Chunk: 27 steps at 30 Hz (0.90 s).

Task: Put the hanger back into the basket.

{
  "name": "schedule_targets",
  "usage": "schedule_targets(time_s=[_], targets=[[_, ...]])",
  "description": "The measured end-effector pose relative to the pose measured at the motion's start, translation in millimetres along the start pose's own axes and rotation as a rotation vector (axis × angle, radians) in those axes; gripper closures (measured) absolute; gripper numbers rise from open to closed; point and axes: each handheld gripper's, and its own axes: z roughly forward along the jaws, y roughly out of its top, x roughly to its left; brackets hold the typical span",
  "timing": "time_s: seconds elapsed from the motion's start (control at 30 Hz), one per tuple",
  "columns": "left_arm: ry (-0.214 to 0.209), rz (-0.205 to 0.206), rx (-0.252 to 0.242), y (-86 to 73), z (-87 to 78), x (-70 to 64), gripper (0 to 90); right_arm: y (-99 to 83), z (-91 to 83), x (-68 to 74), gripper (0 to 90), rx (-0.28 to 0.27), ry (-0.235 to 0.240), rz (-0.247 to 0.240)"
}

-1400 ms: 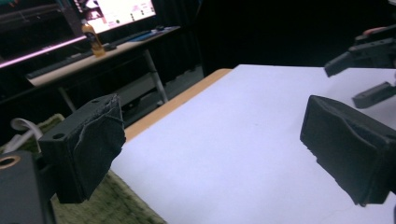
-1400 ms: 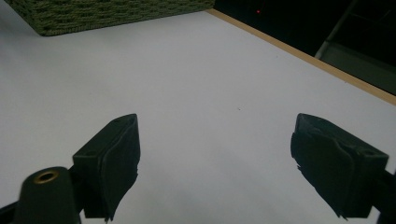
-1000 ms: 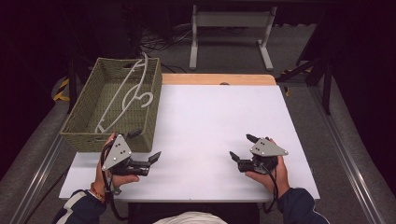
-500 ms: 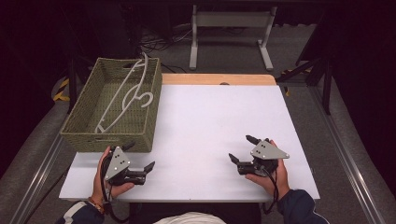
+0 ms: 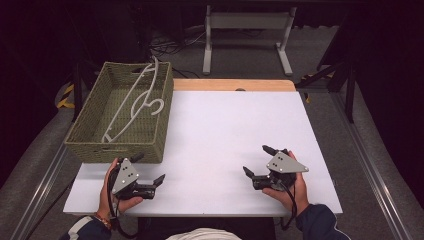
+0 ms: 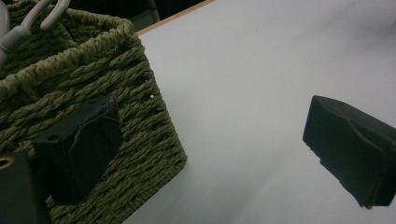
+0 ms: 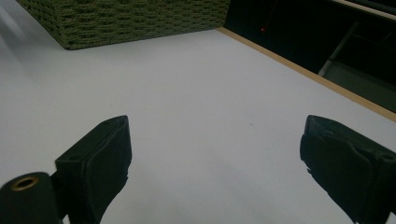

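A green woven basket (image 5: 87, 142) stands at the table's left side, and a white clothes hanger (image 5: 134, 104) lies slanted inside it. My left gripper (image 5: 148, 168) is open and empty just in front of the basket's near right corner, low over the table. In the left gripper view its jaws (image 6: 219, 144) stand wide apart, with the basket (image 6: 93, 70) close behind the left one and the hanger (image 6: 18, 23) at the top left. My right gripper (image 5: 255, 160) is open and empty near the front right of the table; it (image 7: 219, 158) faces bare tabletop.
The white table top (image 5: 230, 130) has a wooden strip (image 5: 232, 85) along its far edge. Beyond it stand a metal frame (image 5: 247, 35) and cables on the dark floor. The basket (image 7: 130, 18) sits far across the table in the right gripper view.
My left gripper has slid a little back toward the near edge, away from the basket's front wall. The right gripper has barely moved.
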Motion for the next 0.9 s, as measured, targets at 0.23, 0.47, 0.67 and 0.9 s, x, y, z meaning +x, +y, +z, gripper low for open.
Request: schedule_targets(time_s=[0.23,0.47,0.67,0.9], targets=[[-0.011,-0.007,0.008,-0.2,2.0,0.2,5.1,0.3,-2.8,-2.9,9.6,-0.008,-0.014,0.008],[-0.012,-0.011,0.007,-0.1,1.9,0.7,5.2,0.9,-2.5,-2.2,9.7,-0.006,-0.014,-0.001],[-0.014,-0.02,0.018,-0.6,4.5,2.4,5.2,-0.4,-2.0,-3.3,9.6,-0.001,-0.018,-0.006],[-0.015,-0.027,0.052,-2.2,9.4,1.9,5.1,-2.7,-0.1,-5.7,9.6,0.012,-0.019,0.007]])
